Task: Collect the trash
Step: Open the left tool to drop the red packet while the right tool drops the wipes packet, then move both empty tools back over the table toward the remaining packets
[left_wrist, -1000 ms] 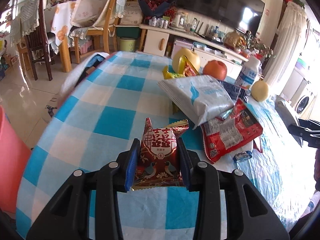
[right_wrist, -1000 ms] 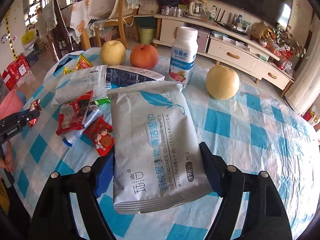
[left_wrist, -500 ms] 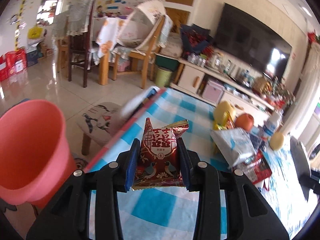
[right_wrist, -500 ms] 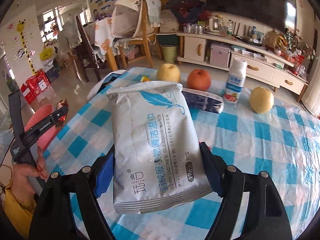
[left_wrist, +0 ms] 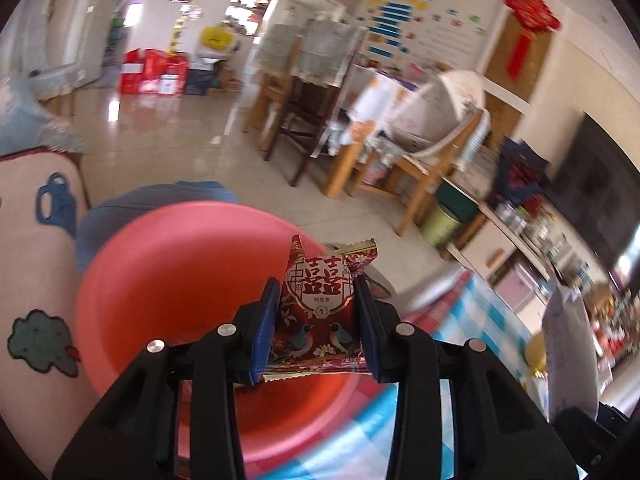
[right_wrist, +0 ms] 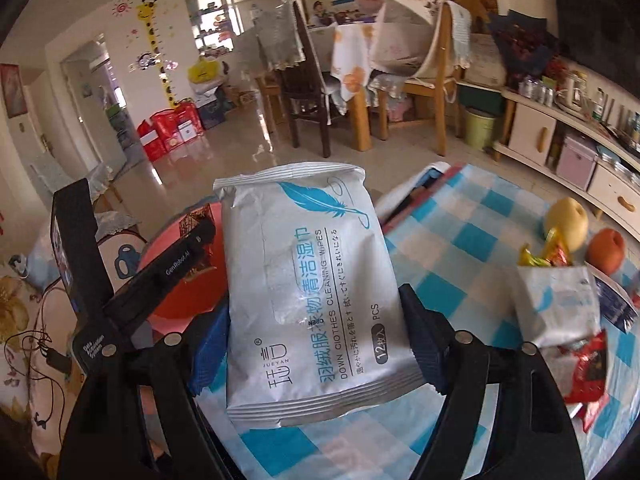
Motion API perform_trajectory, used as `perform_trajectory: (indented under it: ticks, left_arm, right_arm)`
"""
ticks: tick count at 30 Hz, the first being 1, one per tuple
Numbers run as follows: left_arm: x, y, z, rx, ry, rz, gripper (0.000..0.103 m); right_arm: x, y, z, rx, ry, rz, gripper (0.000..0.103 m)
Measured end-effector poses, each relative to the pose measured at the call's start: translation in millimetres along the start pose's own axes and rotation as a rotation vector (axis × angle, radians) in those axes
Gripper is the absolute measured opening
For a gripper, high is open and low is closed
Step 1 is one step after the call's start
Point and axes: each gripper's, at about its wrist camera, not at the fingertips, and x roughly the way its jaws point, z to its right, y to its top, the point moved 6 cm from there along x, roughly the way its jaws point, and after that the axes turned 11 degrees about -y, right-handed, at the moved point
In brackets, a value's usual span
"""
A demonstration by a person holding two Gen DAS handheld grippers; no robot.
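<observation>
Left wrist view. The left gripper (left_wrist: 316, 320) has its fingers (left_wrist: 264, 324) clamped on a red snack wrapper (left_wrist: 318, 312), blue pads pressed to both of its sides. The wrapper stands upright between them, printed face to the camera, its crimped top edge above the fingertips. Directly behind and below it is a pink plastic bin (left_wrist: 172, 292), mouth open toward the camera; the wrapper sits over the bin's near right part. A strip of the blue-checked table (left_wrist: 492, 320) shows at lower right, with a red edge band. At far right a white pack edge and part of the other gripper come into frame, blurred. The background is a tiled floor, wooden chairs (left_wrist: 424, 168) and a green pail (left_wrist: 444, 220).

Right wrist view. The right gripper (right_wrist: 316, 320) has its fingers spread wide and clamped on a white wet-wipes pack (right_wrist: 308, 280) with a blue feather print, held by its long sides, label facing the camera. The pack is in the air over the table's left edge. To its left the left gripper (right_wrist: 192, 236) is seen from the side with the red wrapper at its tip, over the pink bin (right_wrist: 176, 304), which is mostly hidden behind the gripper and pack. On the table (right_wrist: 452, 240) at right lie a second white pack (right_wrist: 556, 304), red wrappers (right_wrist: 588, 376), a yellow wrapper (right_wrist: 540, 254), a pear (right_wrist: 568, 220) and an orange fruit (right_wrist: 606, 250).
</observation>
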Motion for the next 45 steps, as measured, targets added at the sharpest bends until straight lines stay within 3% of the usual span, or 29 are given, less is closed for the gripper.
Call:
perform_trajectory:
  ticks: [6, 14, 16, 18, 27, 38, 45]
  left_arm:
    - [-5, 26, -54, -0.111, 0.092, 0.067, 0.039]
    - [1, 29, -96, -0.215, 0.134, 0.046, 0.039]
    - [6, 28, -97, -0.214, 0.135, 0.026, 0.042]
    - [10, 28, -95, -0.198, 0.142, 0.027, 0.051]
    - [13, 17, -56, -0.012, 0.116, 0.045, 0.076]
    - [4, -9, 21, 0.230, -0.052, 0.081, 0.089]
    - [-1, -44, 65, 0.337, -0.143, -0.016, 0.089]
  right_arm:
    - [50, 30, -62, -0.038, 0.094, -0.032, 0.078]
    - [101, 36, -102, -0.042, 0.202, -0.087, 0.081]
    - [112, 38, -104, -0.026, 0.216, -0.110, 0.082]
    - [114, 38, -101, -0.002, 0.238, -0.109, 0.089]
    - [83, 26, -57, 0.083, 0.119, -0.059, 0.092]
    - [-3, -15, 37, 0.081, -0.099, 0.007, 0.093]
    - [-61, -57, 96, 0.185, -0.198, 0.025, 0.094]
